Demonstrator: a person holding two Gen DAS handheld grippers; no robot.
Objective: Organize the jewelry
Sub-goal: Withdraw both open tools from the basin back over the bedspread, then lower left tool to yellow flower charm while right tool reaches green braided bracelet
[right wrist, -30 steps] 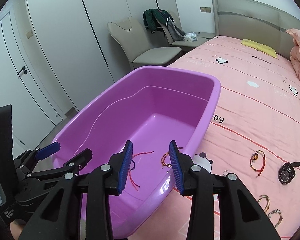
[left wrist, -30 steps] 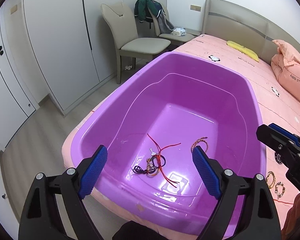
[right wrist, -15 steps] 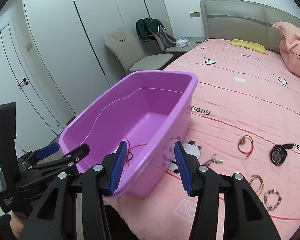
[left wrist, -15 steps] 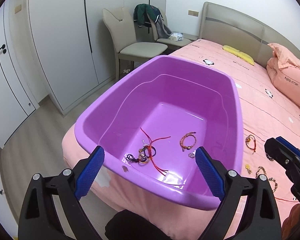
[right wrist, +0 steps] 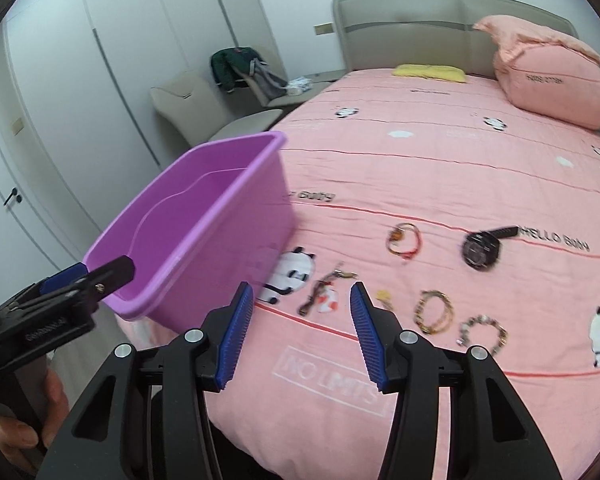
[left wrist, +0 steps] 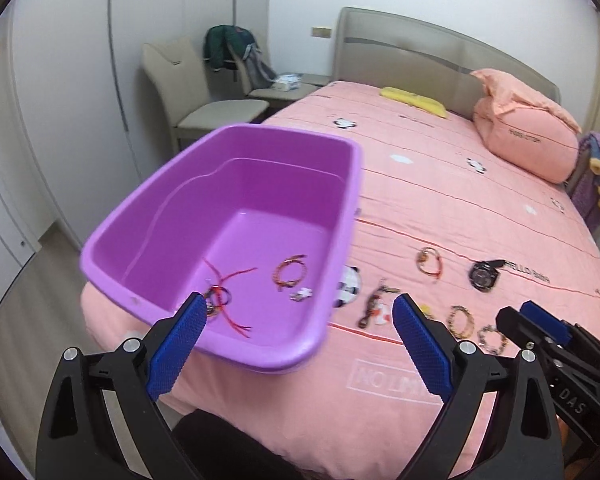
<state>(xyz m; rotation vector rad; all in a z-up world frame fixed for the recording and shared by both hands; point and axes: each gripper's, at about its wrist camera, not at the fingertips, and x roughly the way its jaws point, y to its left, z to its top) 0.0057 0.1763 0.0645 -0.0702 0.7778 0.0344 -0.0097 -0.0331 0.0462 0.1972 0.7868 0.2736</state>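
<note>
A purple plastic bin (left wrist: 236, 148) stands on the left corner of the pink bed; it holds a tangle of red cord bracelets (left wrist: 224, 296), a beaded bracelet (left wrist: 290, 274) and a small white piece (left wrist: 302, 294). On the bedspread to its right lie a charm strap (right wrist: 324, 294), a red-orange bracelet (right wrist: 404, 238), a black watch (right wrist: 482, 248) and two beaded bracelets (right wrist: 434, 312). My left gripper (left wrist: 300, 306) hangs wide open before the bin's near right corner, holding nothing. My right gripper (right wrist: 300, 294) is open above the bedspread, just short of the charm strap.
A pink pillow (left wrist: 524, 144) and a yellow cloth (left wrist: 414, 100) lie near the beige headboard (left wrist: 420, 48). Two beige chairs (left wrist: 204, 112) with clothes stand by the white wardrobe doors at left. A hand (right wrist: 28, 428) holds the left gripper's handle.
Both views have swung right, away from the bin's inside and toward the jewelry on the bedspread. The bin now sits to the left. The right jaws have widened.
</note>
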